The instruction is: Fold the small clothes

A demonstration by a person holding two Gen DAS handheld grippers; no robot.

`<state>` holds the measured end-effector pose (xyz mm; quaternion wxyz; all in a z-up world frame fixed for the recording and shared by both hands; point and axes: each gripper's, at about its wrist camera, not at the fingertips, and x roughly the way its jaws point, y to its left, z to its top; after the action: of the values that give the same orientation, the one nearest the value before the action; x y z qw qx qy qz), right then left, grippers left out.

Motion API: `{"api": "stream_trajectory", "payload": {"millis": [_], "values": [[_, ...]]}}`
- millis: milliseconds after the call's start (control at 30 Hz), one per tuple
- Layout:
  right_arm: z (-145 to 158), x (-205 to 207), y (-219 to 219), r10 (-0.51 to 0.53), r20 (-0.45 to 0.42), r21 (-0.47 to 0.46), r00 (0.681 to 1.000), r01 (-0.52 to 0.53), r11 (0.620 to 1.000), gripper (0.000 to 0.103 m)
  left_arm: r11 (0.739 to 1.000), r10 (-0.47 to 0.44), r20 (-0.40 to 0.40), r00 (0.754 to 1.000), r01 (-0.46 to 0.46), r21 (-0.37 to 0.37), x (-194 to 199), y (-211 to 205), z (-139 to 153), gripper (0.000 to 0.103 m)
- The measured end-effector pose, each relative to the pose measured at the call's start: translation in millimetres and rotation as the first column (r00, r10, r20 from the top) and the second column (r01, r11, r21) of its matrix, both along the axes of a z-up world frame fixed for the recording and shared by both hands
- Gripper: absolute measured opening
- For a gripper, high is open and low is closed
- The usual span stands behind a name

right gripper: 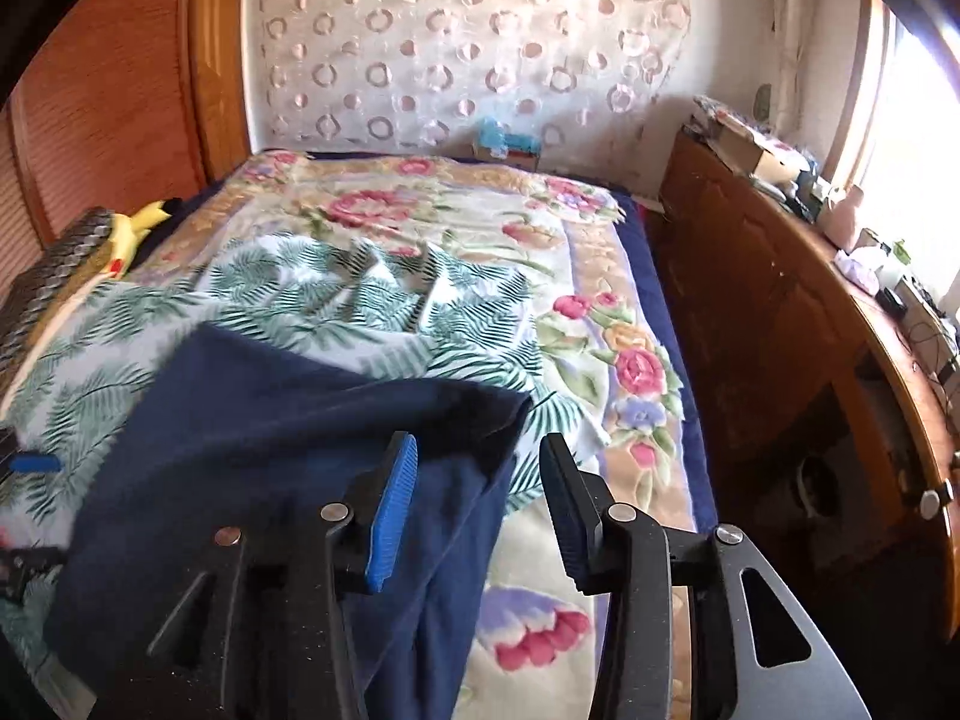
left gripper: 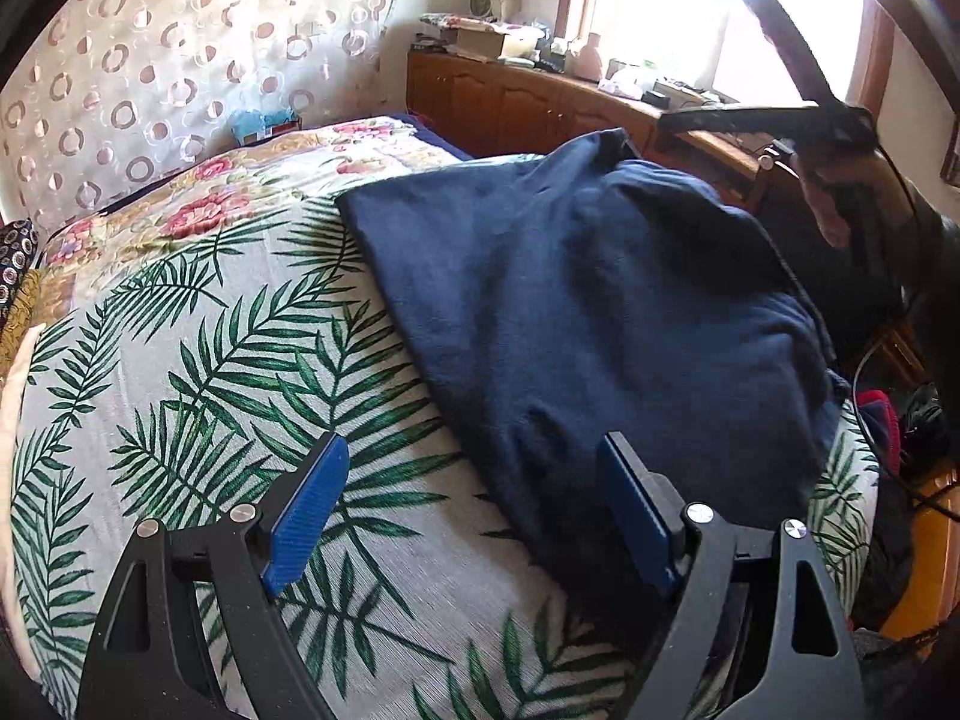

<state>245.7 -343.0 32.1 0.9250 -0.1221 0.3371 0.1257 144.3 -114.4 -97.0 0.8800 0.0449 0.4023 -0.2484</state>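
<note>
Navy garment point(left gripper: 600, 312) lies on palm-print sheet point(left gripper: 228, 360), centre to 3 o'clock in left view. Soft, limp, light, probably drapes; pinch at hem corner, your 1 o'clock. Left gripper point(left gripper: 474, 504) wide, empty. Right gripper point(right gripper: 480, 504) parted, nothing pinched.

A plain navy-blue fleece garment point(left gripper: 576, 312) is seen, unpatterned. Beneath it a pale grey woven sheet point(left gripper: 198, 360) is printed with dark green palm fronds. A cream quilted bedspread point(right gripper: 420, 204) is patterned with pink roses, green leaves and a tan border, and edged in navy. The left claw point(left gripper: 474, 510) is built in black, its pads point(left gripper: 306, 516) coloured bright blue. A white sheer curtain point(right gripper: 456, 42) is dotted with rings and brownish circles. The wooden cabinet point(right gripper: 774, 324) is finished reddish-brown.
</note>
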Motion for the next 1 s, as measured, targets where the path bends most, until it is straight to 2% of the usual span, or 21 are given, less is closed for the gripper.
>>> {"api": "stream_trajectory", "payload": {"millis": [167, 467, 600, 833, 1000], "values": [[-6.5, -61.3, 3.3, 0.031, 0.010, 0.013, 0.999, -0.031, 0.999, 0.044, 1.000, -0.016, 0.013, 1.000, 0.017, -0.017, -18.3, 2.0, 5.7, 0.085], [-61.8, -137.1, -14.9, 0.010, -0.082, 0.050, 0.997, -0.006, 0.999, 0.044, 0.999, -0.031, -0.002, 1.000, 0.031, -0.016, -40.5, -2.5, 0.8, 0.085], [-73.7, -150.9, -25.2, -0.013, -0.107, 0.074, 0.994, 0.021, 0.997, 0.044, 0.999, -0.035, -0.013, 0.999, 0.035, -0.006, -48.5, -4.9, -0.6, 0.085], [-67.2, -158.3, -34.6, -0.056, -0.093, 0.102, 0.994, 0.065, 0.993, 0.044, 0.999, -0.048, -0.009, 0.999, 0.049, 0.008, -53.3, -8.3, 0.2, 0.085], [-73.6, -155.7, -32.7, -0.060, -0.113, 0.115, 0.992, 0.073, 0.991, 0.044, 0.999, -0.053, -0.021, 0.998, 0.053, 0.006, -52.5, -11.7, -4.1, 0.085]]}}
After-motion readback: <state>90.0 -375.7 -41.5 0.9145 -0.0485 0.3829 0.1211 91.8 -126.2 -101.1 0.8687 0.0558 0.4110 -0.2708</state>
